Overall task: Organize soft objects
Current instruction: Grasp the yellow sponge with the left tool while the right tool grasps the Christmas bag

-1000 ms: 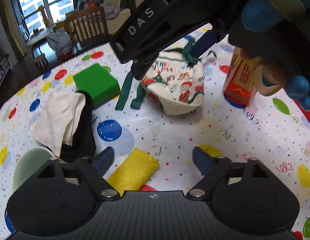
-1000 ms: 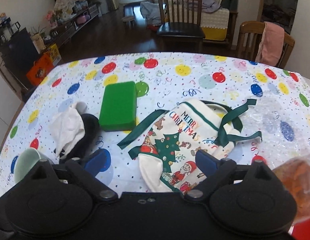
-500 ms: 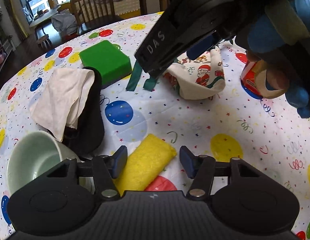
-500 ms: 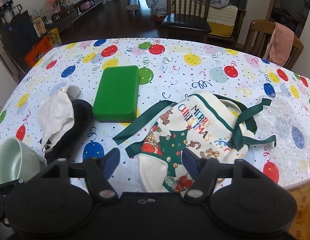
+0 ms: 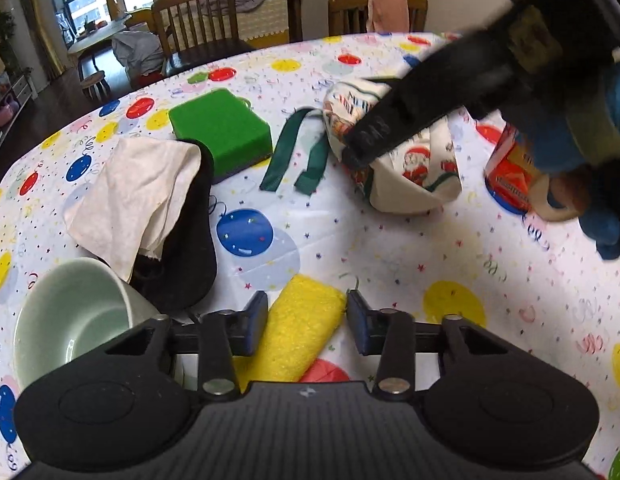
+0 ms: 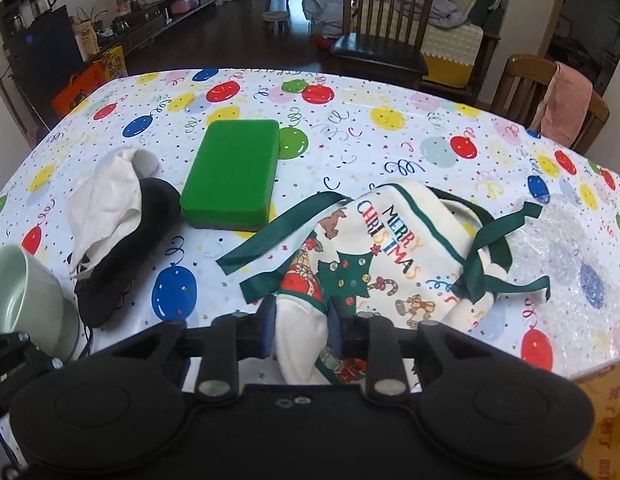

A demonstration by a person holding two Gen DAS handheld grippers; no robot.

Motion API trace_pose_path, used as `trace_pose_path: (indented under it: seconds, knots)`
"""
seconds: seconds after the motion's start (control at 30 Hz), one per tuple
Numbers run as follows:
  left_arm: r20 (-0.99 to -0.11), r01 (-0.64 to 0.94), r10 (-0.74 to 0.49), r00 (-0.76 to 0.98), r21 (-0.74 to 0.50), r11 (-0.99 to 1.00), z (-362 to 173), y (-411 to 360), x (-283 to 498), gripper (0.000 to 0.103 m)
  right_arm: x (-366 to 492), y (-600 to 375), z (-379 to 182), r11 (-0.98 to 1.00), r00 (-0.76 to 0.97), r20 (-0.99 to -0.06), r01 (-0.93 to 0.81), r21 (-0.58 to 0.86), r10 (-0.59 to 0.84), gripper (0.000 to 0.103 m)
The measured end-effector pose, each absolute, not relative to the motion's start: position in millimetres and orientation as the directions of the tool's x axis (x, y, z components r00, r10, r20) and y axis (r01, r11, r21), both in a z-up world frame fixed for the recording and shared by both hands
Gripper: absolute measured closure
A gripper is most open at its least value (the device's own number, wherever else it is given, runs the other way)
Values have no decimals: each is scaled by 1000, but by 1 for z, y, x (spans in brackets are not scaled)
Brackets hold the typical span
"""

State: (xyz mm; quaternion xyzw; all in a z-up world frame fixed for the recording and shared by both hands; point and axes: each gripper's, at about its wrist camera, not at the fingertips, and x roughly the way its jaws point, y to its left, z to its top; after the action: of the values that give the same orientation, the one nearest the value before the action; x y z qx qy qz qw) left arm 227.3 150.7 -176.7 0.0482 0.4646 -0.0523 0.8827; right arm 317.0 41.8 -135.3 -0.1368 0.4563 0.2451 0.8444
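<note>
The left gripper (image 5: 307, 322) has its two blue pads on either side of the yellow sponge (image 5: 297, 338), the jaws drawn in to about the sponge's width; the pads sit against or just off its sides, and from this angle I cannot tell whether they are squeezing it. The sponge lies flat on the balloon-print tablecloth (image 5: 450, 248), nearer the camera than the green sponge (image 5: 221, 130) and well apart from it.

The right gripper (image 6: 301, 328) is closed down narrow on the white lower end of the Christmas drawstring bag (image 6: 374, 248), cloth bunched between the pads. The bag rests on the tablecloth just to the right of the green sponge, its dark green ribbons (image 6: 277, 236) trailing toward that sponge. In the left wrist view the right gripper's body reaches in over the bag from the upper right.

To the left of the green sponge, a white cloth (image 6: 105, 204) is draped over a black fabric item (image 6: 125, 256). A pale green bowl (image 5: 69, 312) stands nearer than those, touching the black fabric. A red printed package (image 5: 510, 168) stands beyond the bag, on the side away from the green sponge. Bubble wrap (image 6: 566, 248) lies on that side too.
</note>
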Motion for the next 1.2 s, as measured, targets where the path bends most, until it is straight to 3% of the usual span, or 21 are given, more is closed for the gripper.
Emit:
trace_pose_path:
  seconds: [0.07,0.23,0.8,1.0,1.03,1.07,1.1,1.2]
  knots:
    - [-819,124,-54,571,21,992,-175,153,227,77,312,38,-133,835,481,-823,-551,-14,304,92]
    - [-802,117,-51,595,23,993,-170,150,226,82,299,30,-124,819,490,-800,-574,3,347,93]
    - [-823,232,-68,564,78,969,-167,145,212,81,241,-30,-95,771,393,-774,-610,184,496,93]
    - [-843,277,-119,525,38,960,-167,151,218,73,220,-47,-100,771,361,-766,-581,262,532,93]
    - [-844,275,-120,523,34,961,-167,151,220,65,217,-49,-100,770,363,-764,-581,261,533,93]
    - [-846,273,-121,519,30,962,-167,151,222,43,214,-50,-100,770,368,-762,-583,258,534,93]
    - [-850,272,-123,512,25,962,-167,151,224,34,211,-52,-99,772,375,-759,-583,252,532,93]
    - [-861,287,-136,491,12,958,-169,149,228,31,207,-58,-97,778,390,-755,-579,244,527,93]
